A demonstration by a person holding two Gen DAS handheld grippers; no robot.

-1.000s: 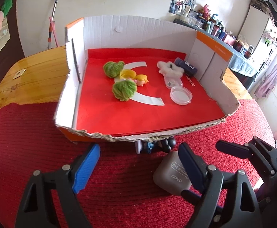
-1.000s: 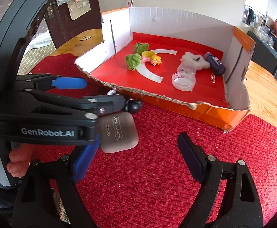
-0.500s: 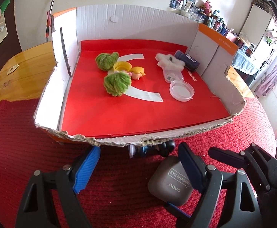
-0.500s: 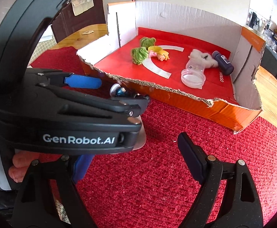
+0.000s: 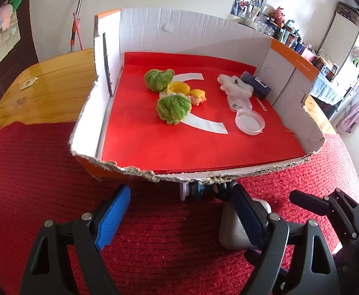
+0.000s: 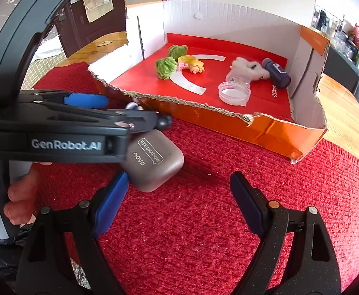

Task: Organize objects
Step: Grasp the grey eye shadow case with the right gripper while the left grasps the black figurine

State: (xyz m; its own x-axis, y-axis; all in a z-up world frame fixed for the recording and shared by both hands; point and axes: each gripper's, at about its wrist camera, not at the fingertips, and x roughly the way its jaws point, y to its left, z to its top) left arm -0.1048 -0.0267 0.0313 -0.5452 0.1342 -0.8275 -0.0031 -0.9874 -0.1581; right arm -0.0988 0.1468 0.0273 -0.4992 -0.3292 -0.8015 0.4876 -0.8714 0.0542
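1. A red woven mat (image 6: 204, 221) covered the near part of a wooden table (image 5: 44, 93).
2. A torn cardboard box (image 5: 191, 27) with a red floor stood on the far side of the mat, its ragged near wall low.
3. The left gripper (image 5: 179, 216) hung just before that wall, its fingers wide apart and empty. The right gripper (image 6: 177, 201) was likewise spread open, holding nothing.
4. A grey eye shadow case (image 6: 155, 162) marked "novo" lay on the mat outside the box. In the left wrist view it sat behind the right-hand finger (image 5: 248, 216), not between the two. In the right wrist view it lay just beyond the left-hand blue pad (image 6: 110, 201).
5. Inside the box lay two green yarn balls (image 5: 173, 109), a clear round lid (image 5: 249, 122), a white fluffy toy (image 5: 236, 86), a dark blue tube (image 5: 257, 83), a yellow cap (image 5: 178, 88) and a small yellow-haired figurine (image 5: 198, 95).
6. A small dark-knobbed object (image 5: 204, 189) sat against the box's near wall; I could not tell what it was.
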